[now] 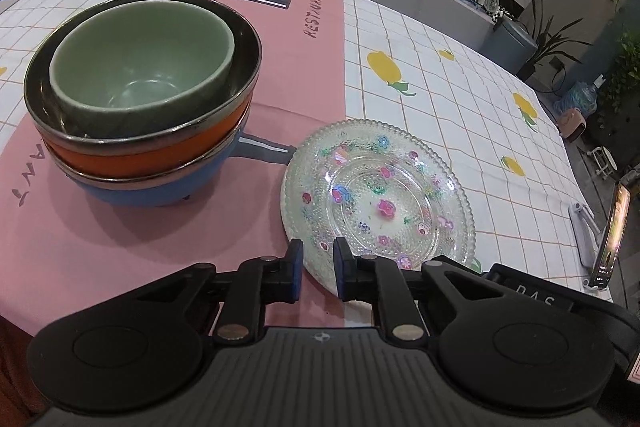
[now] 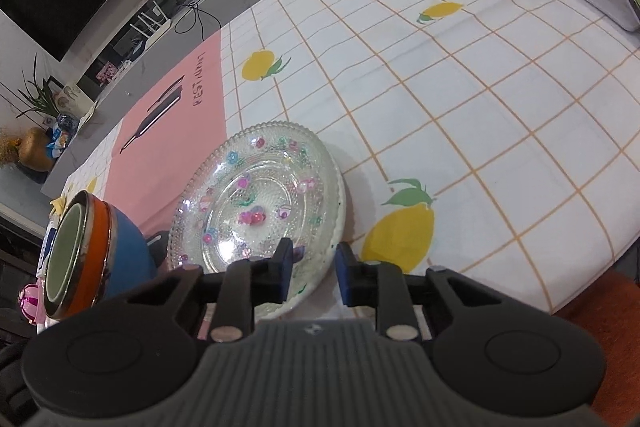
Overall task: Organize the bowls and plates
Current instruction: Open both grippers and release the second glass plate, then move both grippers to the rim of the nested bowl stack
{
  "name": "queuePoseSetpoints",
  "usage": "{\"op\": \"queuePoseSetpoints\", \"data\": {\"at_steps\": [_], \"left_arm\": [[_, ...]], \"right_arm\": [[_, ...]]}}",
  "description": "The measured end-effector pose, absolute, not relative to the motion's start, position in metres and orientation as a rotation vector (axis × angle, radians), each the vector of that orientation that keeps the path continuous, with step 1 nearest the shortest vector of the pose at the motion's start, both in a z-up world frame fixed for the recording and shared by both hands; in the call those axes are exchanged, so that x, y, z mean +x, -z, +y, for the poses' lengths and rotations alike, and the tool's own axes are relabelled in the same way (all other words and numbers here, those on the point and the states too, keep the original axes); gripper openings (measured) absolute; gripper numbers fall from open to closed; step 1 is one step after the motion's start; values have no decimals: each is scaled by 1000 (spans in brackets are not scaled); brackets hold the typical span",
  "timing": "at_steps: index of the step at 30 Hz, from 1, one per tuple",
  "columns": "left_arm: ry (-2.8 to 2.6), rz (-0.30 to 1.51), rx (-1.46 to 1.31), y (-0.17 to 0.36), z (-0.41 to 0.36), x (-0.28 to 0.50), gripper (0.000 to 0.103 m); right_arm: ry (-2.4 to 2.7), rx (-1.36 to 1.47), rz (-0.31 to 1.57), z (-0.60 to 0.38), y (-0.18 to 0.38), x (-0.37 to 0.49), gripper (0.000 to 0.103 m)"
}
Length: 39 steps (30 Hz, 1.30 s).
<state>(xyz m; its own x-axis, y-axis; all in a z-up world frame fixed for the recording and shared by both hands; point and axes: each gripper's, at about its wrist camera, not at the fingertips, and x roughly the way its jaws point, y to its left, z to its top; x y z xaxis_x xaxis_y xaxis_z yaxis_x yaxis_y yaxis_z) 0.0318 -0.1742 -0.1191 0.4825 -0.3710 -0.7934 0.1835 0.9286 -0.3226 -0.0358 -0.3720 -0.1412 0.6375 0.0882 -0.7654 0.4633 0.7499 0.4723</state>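
1. Left of the glass plate [image 1: 380, 187], the bowls were already nested in one stack: the green bowl [image 1: 140, 67] sat inside the orange bowl [image 1: 160, 151], which sat in the blue bowl [image 1: 160, 191]. That part of the task looked finished.
2. The glass plate itself lay flat just to the right of that stack and apart from it. In the right wrist view a white rim showed beneath its near edge, so it probably rested on a second plate. No other loose plate or bowl was visible, so little seemed left to do beyond perhaps squaring up or moving the plates.
3. The left gripper [image 1: 317, 267] hung at the plate's near-left edge. Its jaws were narrow, with a small gap that the rim showed through, and the pads pressed on nothing.
4. The right gripper [image 2: 313, 267] hung at the plate's near edge. Its jaws were also narrow, the rim lay in the gap, and nothing was held.
5. A phone [image 1: 614, 231] stood on its stand well to the right of the plate.
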Motion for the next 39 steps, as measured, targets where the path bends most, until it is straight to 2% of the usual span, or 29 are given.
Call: {"op": "queuePoseSetpoints", "data": {"at_steps": [7,10,13,14,17,21,28,30,35,39], "left_arm": [[367,974,-110,105,-175,23,18],[400,949,-71,93,-176,16,18],[437,910,-50,79,-174,9,21],[445,891,-30,73,-173,7,25],[446,836,41,58,-168,1,30],[427,783,88,40,-150,0,47],[361,735,43,17,-105,7,61],[338,730,13,14,-91,11,68],[275,736,-60,17,-59,22,74],[228,767,-114,27,-36,30,75]], "right_arm": [[246,657,853,-367,130,-42,24],[247,584,835,-357,114,-45,32],[243,497,813,-342,95,-48,36],[238,474,806,-337,88,-49,40],[232,412,792,-324,70,-53,44],[233,359,782,-309,52,-55,54],[207,318,790,-284,38,-49,69],[198,312,790,-276,37,-48,75],[161,375,781,-262,37,-43,89],[177,387,779,-249,39,-36,93]]}}
